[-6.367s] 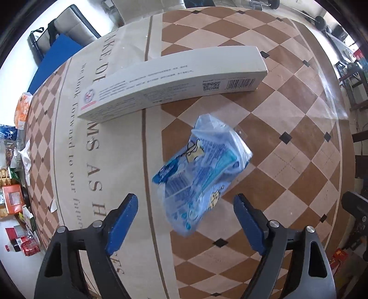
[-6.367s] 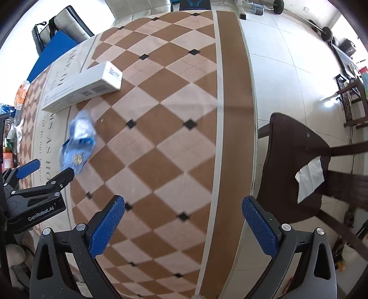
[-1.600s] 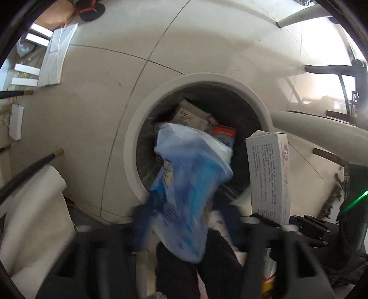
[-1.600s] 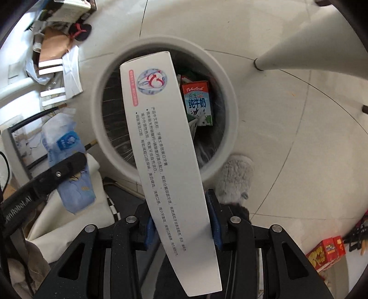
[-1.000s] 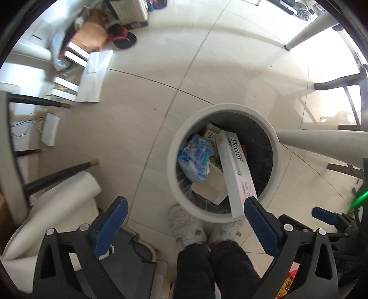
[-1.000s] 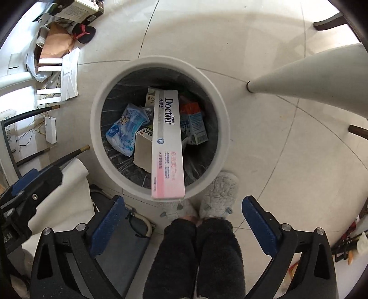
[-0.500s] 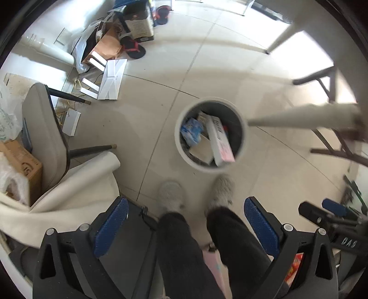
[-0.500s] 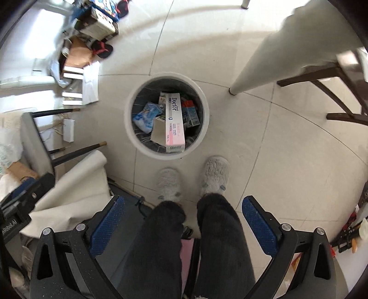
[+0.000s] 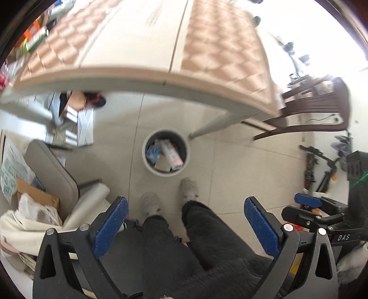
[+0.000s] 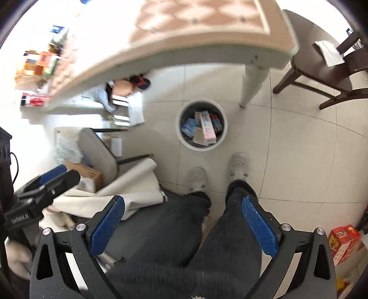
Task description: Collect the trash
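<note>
A round white trash bin point(image 9: 149, 165) stands on the tiled floor below the table edge; it also shows in the right wrist view point(image 10: 181, 135). Inside lie the blue plastic bag point(image 9: 153, 152) point(image 10: 189, 125), the long white and pink box point(image 9: 171, 154) point(image 10: 208, 130) and other cartons. My left gripper point(image 9: 185, 224) is open and empty, high above the floor. My right gripper point(image 10: 182, 224) is open and empty too, at about the same height. Each gripper shows at the edge of the other's view.
The table with the checked cloth point(image 9: 216, 46) point(image 10: 207, 20) fills the top, its leg point(image 10: 253, 85) beside the bin. A dark wooden chair point(image 10: 322, 69) stands right, a grey chair point(image 10: 99, 149) and cardboard boxes left. The person's legs and slippers point(image 10: 239, 165) are below.
Both grippers have risen well away from the bin, which now looks smaller. The table top has come into view. The bag and the box stay in the bin.
</note>
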Action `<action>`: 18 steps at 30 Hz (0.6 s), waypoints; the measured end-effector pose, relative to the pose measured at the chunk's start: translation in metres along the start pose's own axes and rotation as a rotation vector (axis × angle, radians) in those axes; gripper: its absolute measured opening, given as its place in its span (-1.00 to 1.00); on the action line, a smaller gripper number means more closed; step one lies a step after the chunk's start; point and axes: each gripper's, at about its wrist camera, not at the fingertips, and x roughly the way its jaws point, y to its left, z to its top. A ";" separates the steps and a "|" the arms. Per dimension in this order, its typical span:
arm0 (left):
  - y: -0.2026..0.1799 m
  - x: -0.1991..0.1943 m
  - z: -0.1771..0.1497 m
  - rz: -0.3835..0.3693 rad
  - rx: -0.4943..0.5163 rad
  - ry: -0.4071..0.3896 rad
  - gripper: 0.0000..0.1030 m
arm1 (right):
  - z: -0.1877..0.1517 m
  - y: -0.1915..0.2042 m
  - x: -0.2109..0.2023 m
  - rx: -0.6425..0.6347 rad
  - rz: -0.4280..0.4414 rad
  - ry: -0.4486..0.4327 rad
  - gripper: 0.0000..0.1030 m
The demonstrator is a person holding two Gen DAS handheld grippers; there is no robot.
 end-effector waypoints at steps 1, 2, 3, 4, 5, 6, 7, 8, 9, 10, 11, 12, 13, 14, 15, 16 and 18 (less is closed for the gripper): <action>-0.001 -0.013 -0.003 -0.015 0.011 -0.013 1.00 | -0.008 0.007 -0.013 0.005 0.013 -0.016 1.00; -0.001 -0.023 -0.005 -0.030 0.022 -0.022 1.00 | -0.016 0.013 -0.029 0.009 0.025 -0.037 1.00; -0.001 -0.034 -0.009 -0.047 0.034 -0.029 1.00 | -0.025 0.020 -0.045 0.016 0.036 -0.061 1.00; 0.000 -0.045 -0.012 -0.062 0.043 -0.034 1.00 | -0.033 0.026 -0.057 0.021 0.046 -0.080 1.00; 0.000 -0.053 -0.014 -0.079 0.050 -0.035 1.00 | -0.042 0.033 -0.071 0.026 0.058 -0.100 1.00; -0.001 -0.060 -0.018 -0.094 0.060 -0.036 1.00 | -0.052 0.040 -0.084 0.032 0.068 -0.122 1.00; -0.001 -0.066 -0.022 -0.106 0.067 -0.035 1.00 | -0.059 0.045 -0.094 0.035 0.077 -0.136 1.00; -0.001 -0.073 -0.025 -0.118 0.073 -0.035 1.00 | -0.068 0.052 -0.105 0.034 0.082 -0.150 1.00; -0.003 -0.080 -0.028 -0.126 0.078 -0.034 1.00 | -0.077 0.059 -0.115 0.033 0.082 -0.165 1.00; -0.004 -0.085 -0.032 -0.135 0.081 -0.036 1.00 | -0.086 0.065 -0.124 0.038 0.087 -0.177 1.00; -0.005 -0.091 -0.035 -0.147 0.081 -0.039 1.00 | -0.092 0.068 -0.131 0.044 0.093 -0.183 1.00; -0.006 -0.098 -0.039 -0.155 0.085 -0.043 1.00 | -0.099 0.073 -0.136 0.045 0.097 -0.188 1.00; -0.007 -0.102 -0.042 -0.157 0.088 -0.050 1.00 | -0.105 0.076 -0.142 0.047 0.100 -0.194 1.00; -0.009 -0.107 -0.045 -0.163 0.089 -0.058 1.00 | -0.111 0.080 -0.147 0.048 0.100 -0.201 1.00; -0.011 -0.113 -0.049 -0.168 0.090 -0.064 1.00 | -0.116 0.083 -0.151 0.045 0.100 -0.204 1.00; -0.013 -0.116 -0.051 -0.168 0.091 -0.074 1.00 | -0.120 0.086 -0.156 0.044 0.105 -0.207 1.00; -0.016 -0.121 -0.056 -0.168 0.090 -0.089 1.00 | -0.127 0.088 -0.157 0.037 0.107 -0.215 1.00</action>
